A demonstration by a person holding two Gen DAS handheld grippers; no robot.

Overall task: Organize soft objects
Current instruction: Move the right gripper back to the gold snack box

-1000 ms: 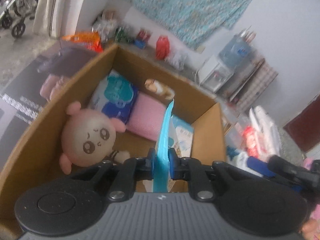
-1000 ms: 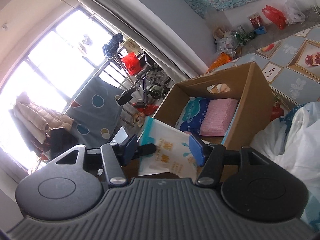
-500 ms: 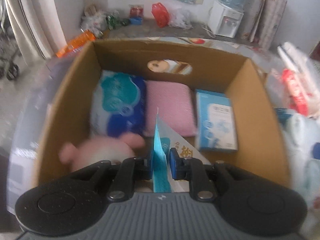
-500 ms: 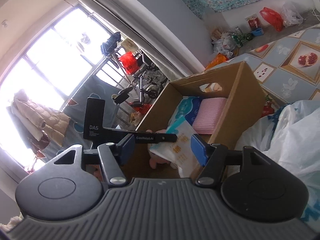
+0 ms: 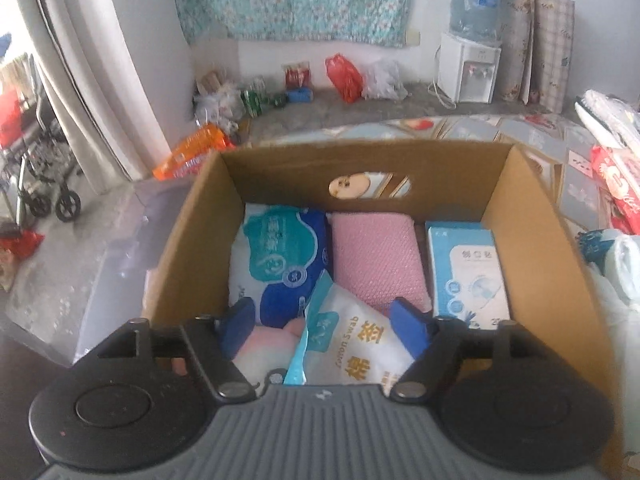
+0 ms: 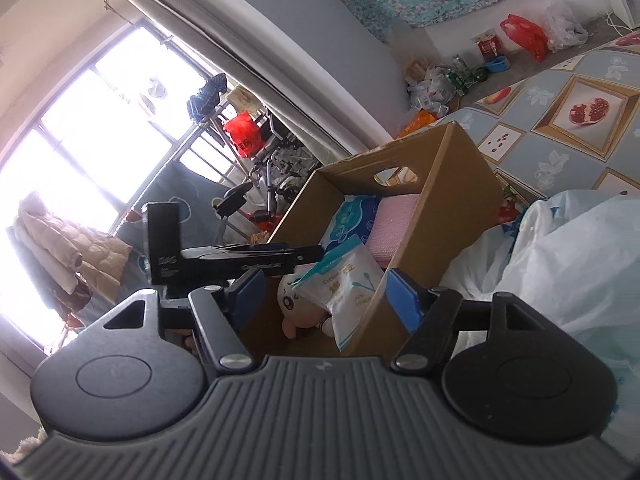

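The left gripper (image 5: 324, 320) hangs over the near end of the cardboard box (image 5: 536, 248) with its blue fingers (image 5: 408, 326) spread wide, touching nothing. Between them, lower down, the cotton swab bag (image 5: 360, 344) lies free in the box, leaning on the pink plush toy (image 5: 264, 350) at its 9 o'clock. At the bag's 12 o'clock sit three more items in a row along the far wall: a teal and blue soft pack (image 5: 280, 256) at 11 o'clock, a pink sponge (image 5: 376, 260) at 12, and a light blue box of wipes (image 5: 468, 276) at 2 o'clock.

The right gripper (image 6: 324, 296) is also spread apart and empty, held outside the box with a white plastic bag (image 6: 560, 260) at its 3 o'clock. From this side the swab bag (image 6: 348, 284) stands tilted against the box's near wall, on top of the plush toy (image 6: 300, 308), and the left gripper's black arm (image 6: 240, 260) reaches in from 9 o'clock, its tip just beside the bag's upper corner
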